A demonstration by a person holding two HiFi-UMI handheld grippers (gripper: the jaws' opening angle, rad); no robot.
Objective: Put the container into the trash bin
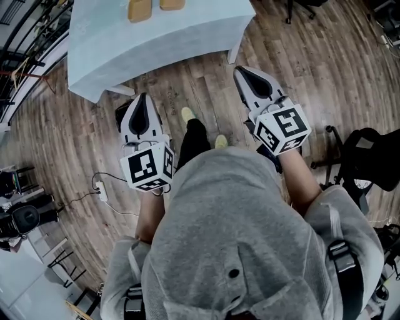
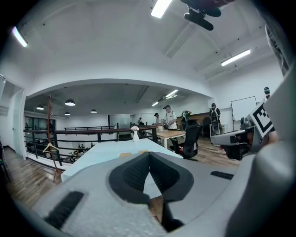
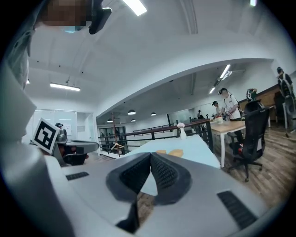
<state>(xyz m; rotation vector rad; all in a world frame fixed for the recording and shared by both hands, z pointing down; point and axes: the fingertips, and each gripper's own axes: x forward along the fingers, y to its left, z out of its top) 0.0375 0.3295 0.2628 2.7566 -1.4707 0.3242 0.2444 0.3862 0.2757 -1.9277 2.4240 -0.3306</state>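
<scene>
Two tan containers lie on a table with a light blue cloth ahead of me. Both grippers hover over the wooden floor short of the table's near edge, pointing at it. My left gripper is shut with nothing between its jaws; in its own view the tips meet in front of the table. My right gripper is also shut and empty, and past its tips the containers show on the cloth. No trash bin is in view.
A white vase stands at the table's far end. A power strip with its cable lies on the floor to my left, and a black chair stands to my right. Further right are an office chair and people at a wooden desk.
</scene>
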